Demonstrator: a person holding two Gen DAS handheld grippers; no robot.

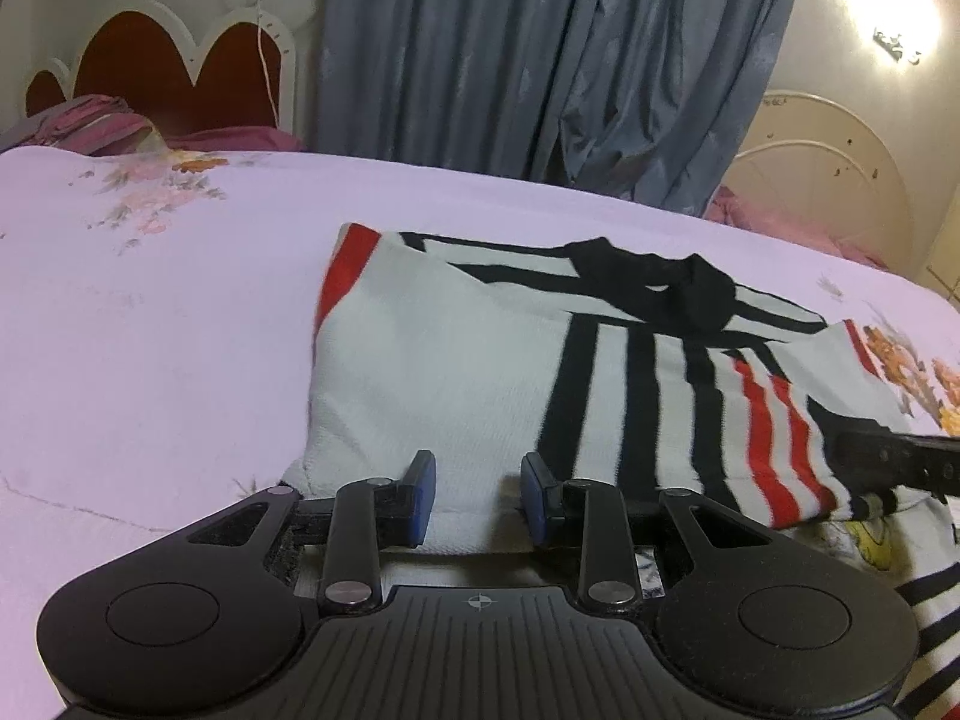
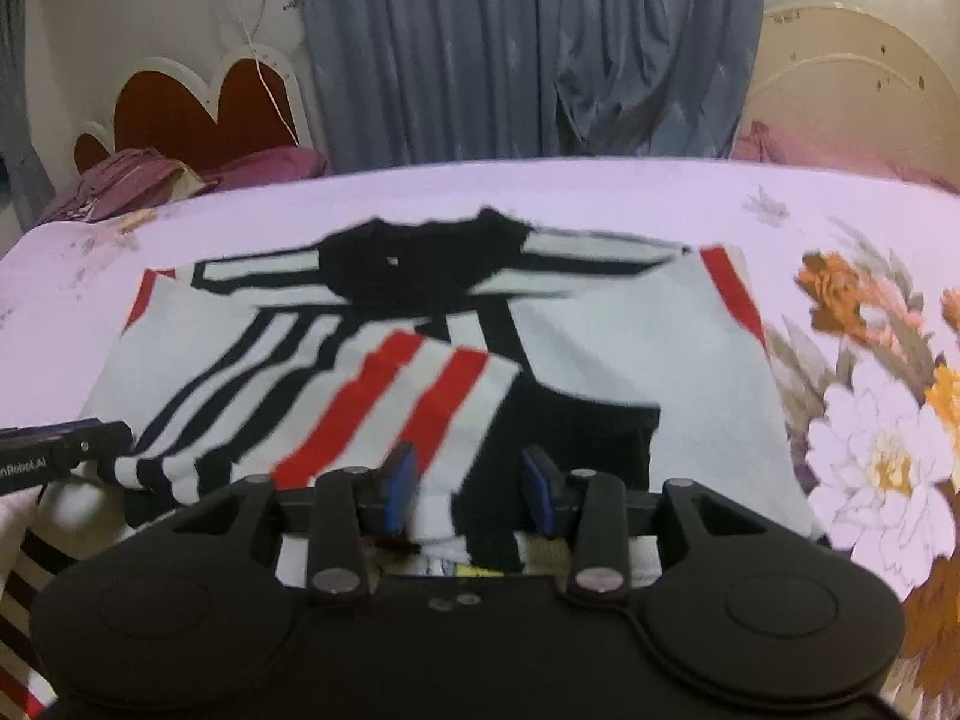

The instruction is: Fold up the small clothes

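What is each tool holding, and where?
Left tool and right tool each straddle the shirt's near edge with jaws apart; neither has closed on it yet.
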